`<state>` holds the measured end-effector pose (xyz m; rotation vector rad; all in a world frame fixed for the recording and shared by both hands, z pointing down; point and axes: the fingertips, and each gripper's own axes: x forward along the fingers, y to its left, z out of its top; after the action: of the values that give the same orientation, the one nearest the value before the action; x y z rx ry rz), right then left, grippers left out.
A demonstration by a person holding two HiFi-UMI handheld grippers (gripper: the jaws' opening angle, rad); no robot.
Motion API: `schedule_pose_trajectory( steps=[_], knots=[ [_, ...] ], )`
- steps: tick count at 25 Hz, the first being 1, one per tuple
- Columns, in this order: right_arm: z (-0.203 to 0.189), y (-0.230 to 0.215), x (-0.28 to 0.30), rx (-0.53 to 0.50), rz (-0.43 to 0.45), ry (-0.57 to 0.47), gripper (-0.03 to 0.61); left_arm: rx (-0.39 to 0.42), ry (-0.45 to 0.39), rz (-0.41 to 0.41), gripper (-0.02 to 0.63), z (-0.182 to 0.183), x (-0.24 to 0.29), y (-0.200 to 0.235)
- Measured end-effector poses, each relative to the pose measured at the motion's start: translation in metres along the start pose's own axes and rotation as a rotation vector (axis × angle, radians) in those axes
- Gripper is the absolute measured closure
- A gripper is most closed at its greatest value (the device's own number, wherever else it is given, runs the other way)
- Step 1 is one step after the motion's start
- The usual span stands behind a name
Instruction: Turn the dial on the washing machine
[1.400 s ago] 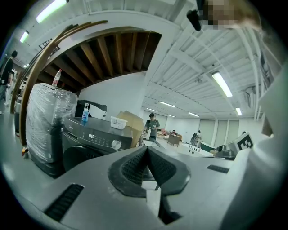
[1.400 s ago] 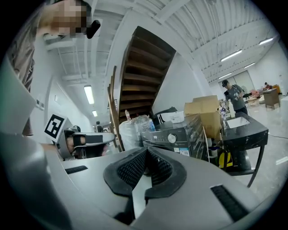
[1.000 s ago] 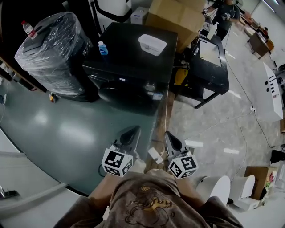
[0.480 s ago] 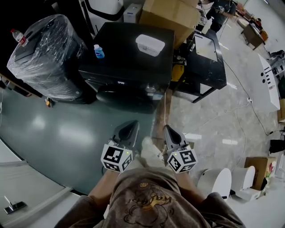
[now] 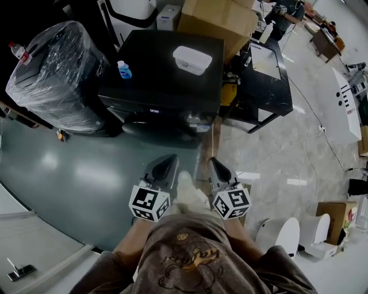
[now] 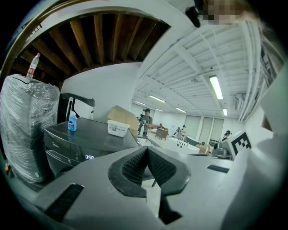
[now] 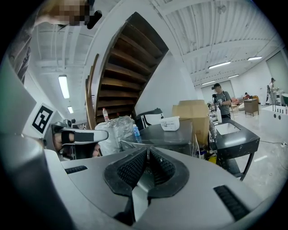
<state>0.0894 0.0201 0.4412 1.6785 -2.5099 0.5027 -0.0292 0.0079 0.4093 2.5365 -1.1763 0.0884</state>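
Note:
The black washing machine [image 5: 167, 74] stands ahead of me in the head view, its front panel facing me with a small silvery dial [image 5: 193, 119] at the panel's right. My left gripper [image 5: 166, 163] and right gripper [image 5: 213, 165] are held side by side close to my body, well short of the machine. Both are shut with nothing between the pads. In the left gripper view the machine [image 6: 90, 140] shows beyond the shut left gripper [image 6: 147, 155]. The right gripper view has it [image 7: 167, 134] past the shut right gripper [image 7: 147, 155].
A white lidded box [image 5: 190, 59] and a blue-capped bottle [image 5: 123, 69] sit on the machine's top. A plastic-wrapped bundle [image 5: 54, 74] stands to its left, a black table [image 5: 265, 80] to its right, cardboard boxes [image 5: 215, 17] behind. A cable [image 5: 322, 143] crosses the floor. A person [image 5: 282, 14] stands far back.
The view has shifted a little as I step: my white shoe has come forward between the grippers. Both grippers stay shut and keep their place in front of my body.

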Motion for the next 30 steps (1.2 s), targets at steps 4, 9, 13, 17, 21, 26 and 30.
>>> schedule_pose_trajectory(
  steps=[4, 9, 13, 17, 21, 26, 30],
  knots=[
    [0.003, -0.004, 0.013, -0.004, 0.008, 0.001, 0.575, -0.004, 0.0, 0.005, 0.614, 0.004, 0.006, 0.006],
    [-0.003, -0.011, 0.031, 0.017, 0.003, 0.03, 0.463, -0.009, 0.0, 0.012, 0.614, 0.007, 0.013, 0.014],
    [-0.015, -0.016, 0.05, 0.042, -0.003, 0.07, 0.339, -0.017, 0.003, 0.019, 0.614, 0.006, 0.018, 0.02],
    [-0.033, -0.021, 0.075, 0.085, -0.003, 0.112, 0.31, -0.024, 0.014, 0.027, 0.614, 0.0, 0.022, 0.026],
    [-0.049, -0.035, 0.104, 0.123, -0.04, 0.144, 0.302, -0.03, 0.024, 0.032, 0.614, -0.004, 0.028, 0.032],
    [-0.067, -0.057, 0.141, 0.148, -0.096, 0.189, 0.301, -0.038, 0.037, 0.04, 0.614, -0.01, 0.036, 0.042],
    [-0.086, -0.075, 0.165, 0.167, -0.137, 0.24, 0.302, -0.043, 0.047, 0.043, 0.614, -0.014, 0.044, 0.046]
  ],
)
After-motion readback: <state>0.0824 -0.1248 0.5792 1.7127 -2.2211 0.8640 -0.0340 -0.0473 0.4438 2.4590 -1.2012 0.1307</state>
